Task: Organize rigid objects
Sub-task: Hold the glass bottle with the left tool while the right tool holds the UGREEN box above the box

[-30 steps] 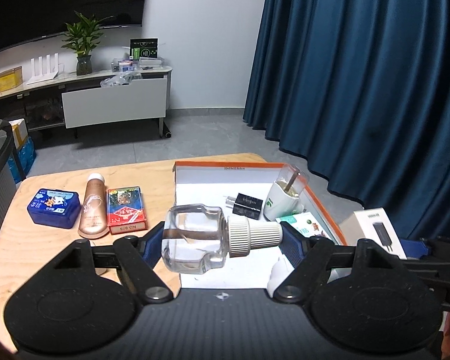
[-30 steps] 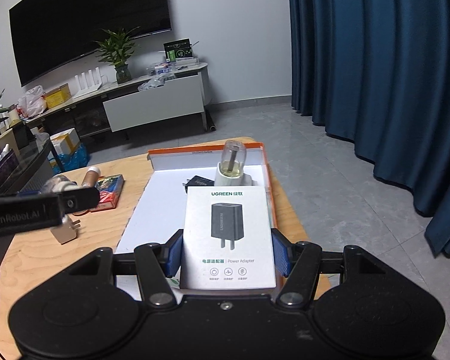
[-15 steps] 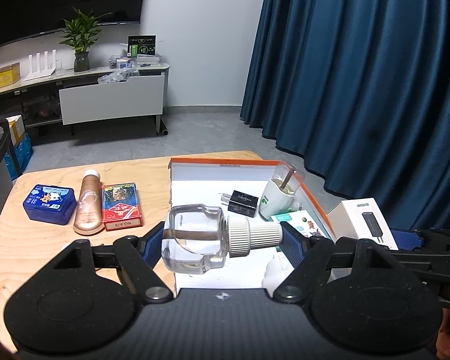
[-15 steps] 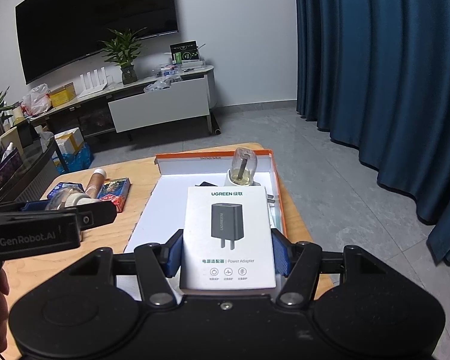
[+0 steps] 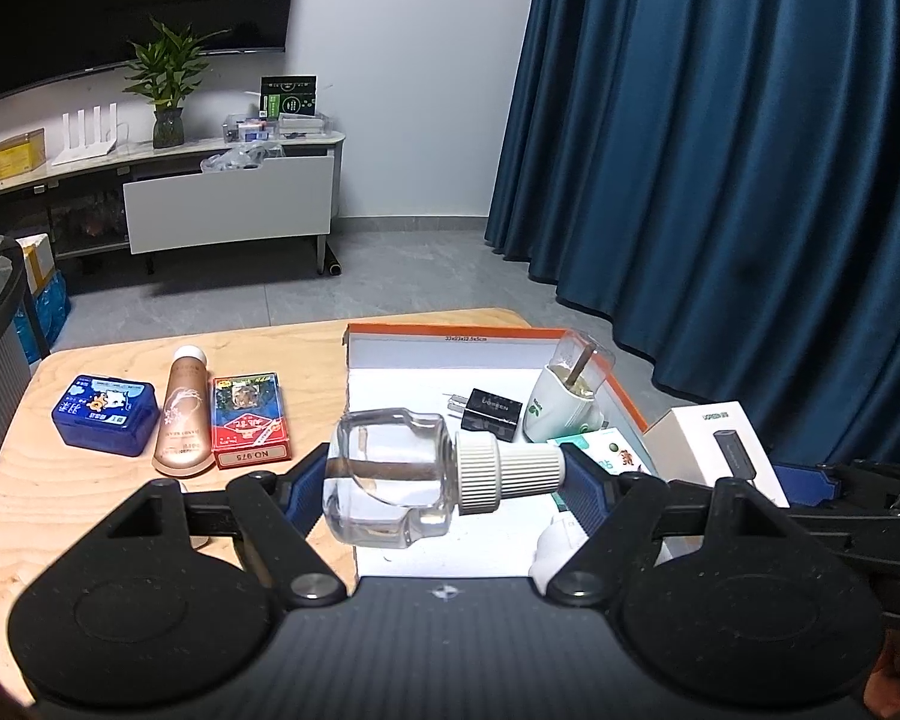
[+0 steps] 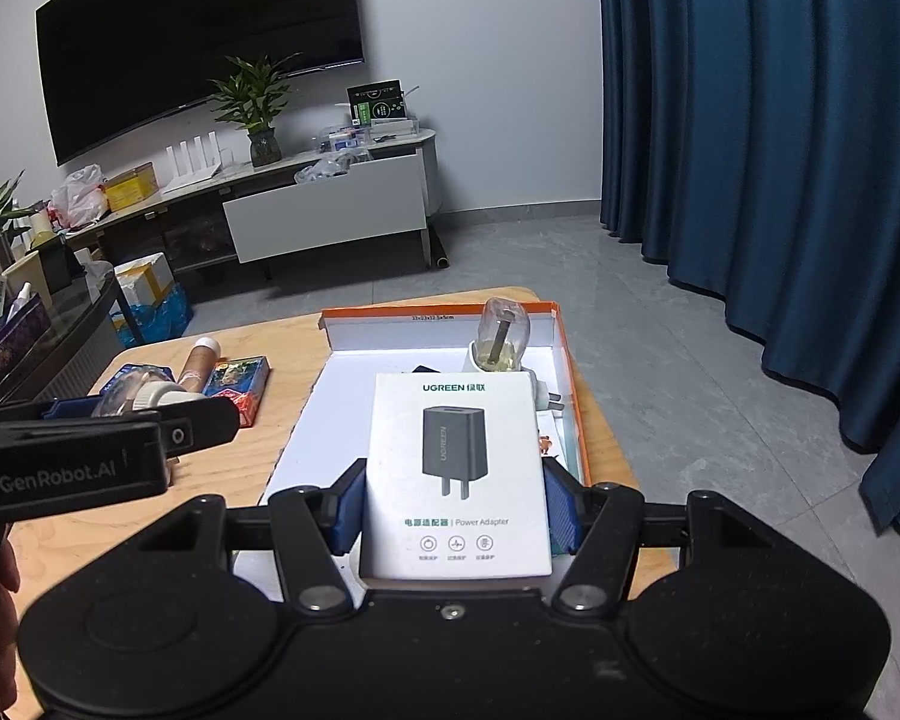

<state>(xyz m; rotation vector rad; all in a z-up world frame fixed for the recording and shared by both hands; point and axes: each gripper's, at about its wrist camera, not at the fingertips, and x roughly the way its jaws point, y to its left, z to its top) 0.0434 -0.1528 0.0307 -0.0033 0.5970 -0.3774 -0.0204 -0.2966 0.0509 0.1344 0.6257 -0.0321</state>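
Observation:
My left gripper [image 5: 444, 474] is shut on a clear glass bottle [image 5: 390, 474] with a white ribbed cap, held sideways above the near left edge of the orange-rimmed white box [image 5: 486, 333]. My right gripper [image 6: 456, 510] is shut on a white UGREEN power adapter box [image 6: 459, 468], held above the same box [image 6: 438, 315]; it also shows at the right of the left wrist view [image 5: 720, 450]. In the box lie a black charger [image 5: 491, 414], a white plug-in vaporizer [image 5: 564, 396] and a green-white packet [image 5: 606, 453].
On the wooden table [image 5: 306, 354] left of the box lie a blue case [image 5: 103, 414], a bronze tube [image 5: 183, 411] and a red card pack [image 5: 249, 420]. Blue curtains [image 5: 720, 150] hang at right. A TV cabinet [image 5: 228, 204] stands behind.
Both grippers have risen and pulled back slightly with their loads; the table objects sit a little lower and farther in view. Grips are unchanged.

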